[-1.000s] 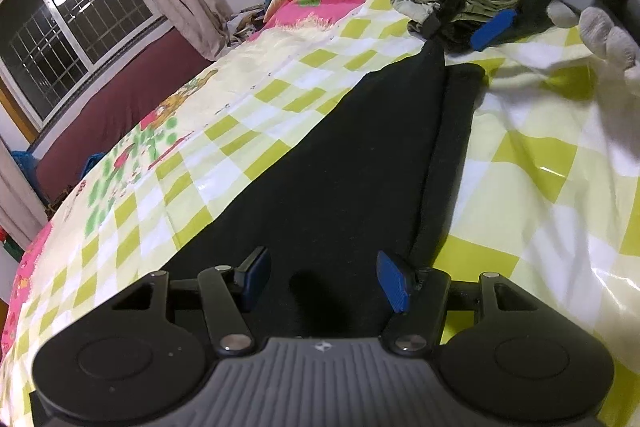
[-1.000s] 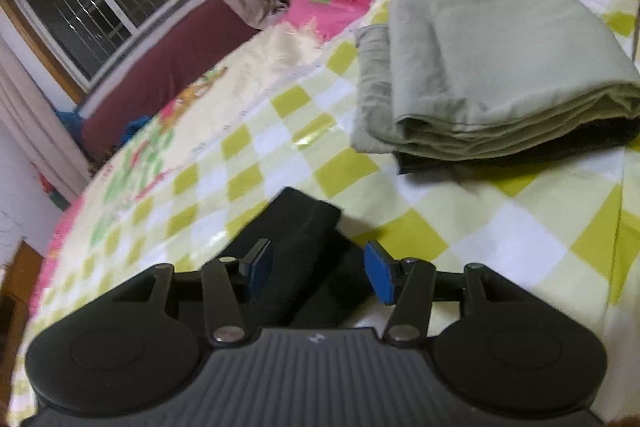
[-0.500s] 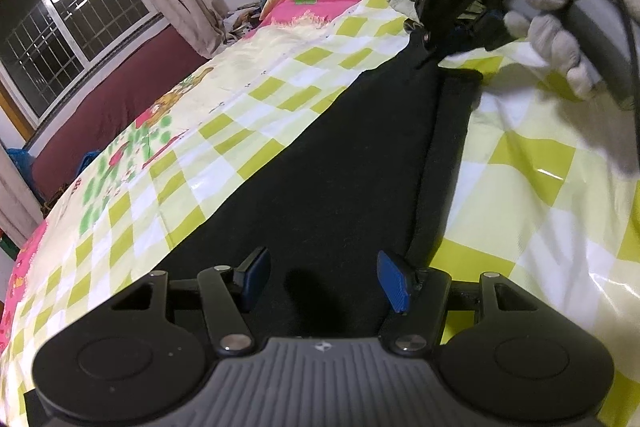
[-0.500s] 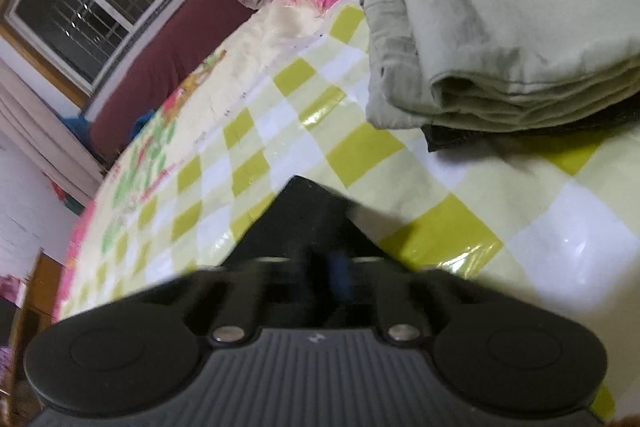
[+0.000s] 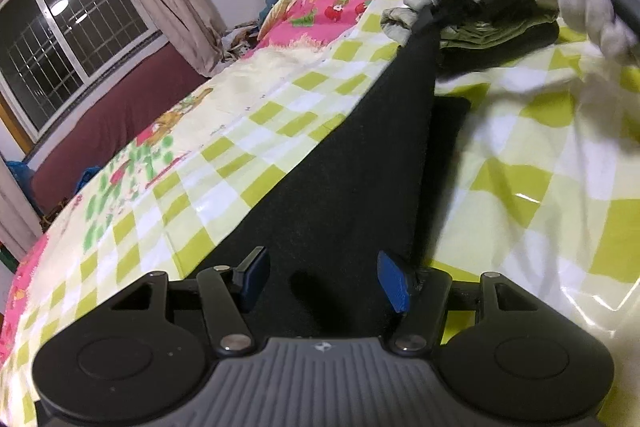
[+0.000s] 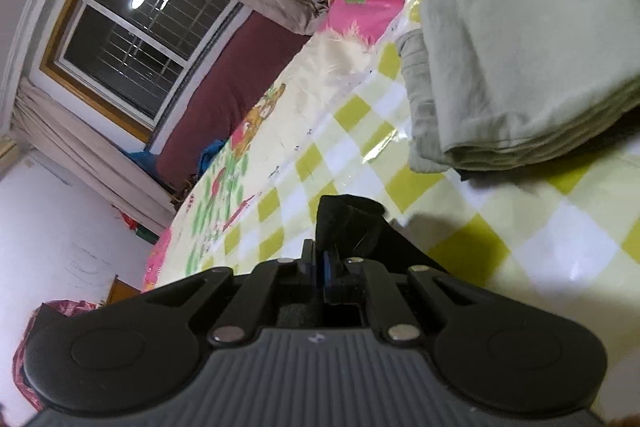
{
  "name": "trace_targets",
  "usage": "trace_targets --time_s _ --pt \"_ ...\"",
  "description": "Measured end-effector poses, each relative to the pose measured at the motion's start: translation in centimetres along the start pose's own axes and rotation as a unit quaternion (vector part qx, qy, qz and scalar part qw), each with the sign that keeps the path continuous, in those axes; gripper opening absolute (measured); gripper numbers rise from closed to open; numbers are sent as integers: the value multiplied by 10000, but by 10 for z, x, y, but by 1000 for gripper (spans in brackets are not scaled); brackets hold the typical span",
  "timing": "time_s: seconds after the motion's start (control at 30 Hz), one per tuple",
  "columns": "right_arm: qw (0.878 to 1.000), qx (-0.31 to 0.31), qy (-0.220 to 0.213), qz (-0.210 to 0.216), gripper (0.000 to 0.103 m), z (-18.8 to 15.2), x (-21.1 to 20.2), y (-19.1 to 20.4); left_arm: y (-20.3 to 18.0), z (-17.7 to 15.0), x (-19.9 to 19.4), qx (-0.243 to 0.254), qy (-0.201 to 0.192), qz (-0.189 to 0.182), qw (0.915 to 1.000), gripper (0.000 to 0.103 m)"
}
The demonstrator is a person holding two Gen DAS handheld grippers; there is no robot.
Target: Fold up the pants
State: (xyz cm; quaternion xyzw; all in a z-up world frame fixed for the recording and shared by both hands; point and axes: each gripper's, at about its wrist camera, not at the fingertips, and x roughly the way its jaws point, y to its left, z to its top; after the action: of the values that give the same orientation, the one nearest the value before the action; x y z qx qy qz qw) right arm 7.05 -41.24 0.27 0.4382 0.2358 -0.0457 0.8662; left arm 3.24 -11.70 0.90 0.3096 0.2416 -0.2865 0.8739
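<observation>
Matte black pants (image 5: 340,163) lie in a long soft strip on the glossy green-and-white checked sheet (image 5: 540,187), running from near to far. Beyond them sits a stack of folded grey-green clothes (image 6: 516,51). A second ago the right gripper (image 6: 326,267) stood open; now it is clamped on the far end and lifts it. The left gripper (image 5: 320,279) hovers wide apart over the near end, unchanged.
</observation>
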Motion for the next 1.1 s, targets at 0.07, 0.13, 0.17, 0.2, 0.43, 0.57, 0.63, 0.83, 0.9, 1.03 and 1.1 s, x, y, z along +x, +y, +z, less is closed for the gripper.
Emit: trace_targets --time_s 0.07,0.13,0.17,0.2,0.43,0.57,0.63,0.83,0.9,1.03,1.1 --pt "9988 13 186 -443 6 -7 18 -13 -6 -4 7 89 161 -23 9998 75" --pt "9957 224 566 -700 10 -11 36 -27 -11 -9 11 201 288 -8 9994 75" --pt "9957 333 550 -664 10 -13 36 -31 -12 -11 10 224 296 -16 9993 75" --pt "9966 349 470 -573 10 -14 31 -31 -11 -12 9 229 294 -49 9993 75" --pt "9964 154 526 -649 19 -9 43 -21 -13 -11 8 254 293 -147 9991 79" --pt "9993 -10 276 238 6 2 31 18 -10 -9 1 227 177 -76 9996 79" --pt "9971 -88 15 757 5 8 16 36 -8 -9 -1 212 127 -28 9997 79" --pt "9989 48 460 -108 6 2 38 -1 -10 -16 5 154 314 -44 9994 79" --pt "9945 66 707 -764 10 -5 48 -21 -11 -17 3 169 314 -73 9993 79" --pt "9962 497 544 -471 22 -8 26 -34 -12 -18 1 204 323 -122 9992 79" --pt "9970 392 488 -461 42 -12 18 -31 -12 -19 -1 188 318 -114 9993 79"
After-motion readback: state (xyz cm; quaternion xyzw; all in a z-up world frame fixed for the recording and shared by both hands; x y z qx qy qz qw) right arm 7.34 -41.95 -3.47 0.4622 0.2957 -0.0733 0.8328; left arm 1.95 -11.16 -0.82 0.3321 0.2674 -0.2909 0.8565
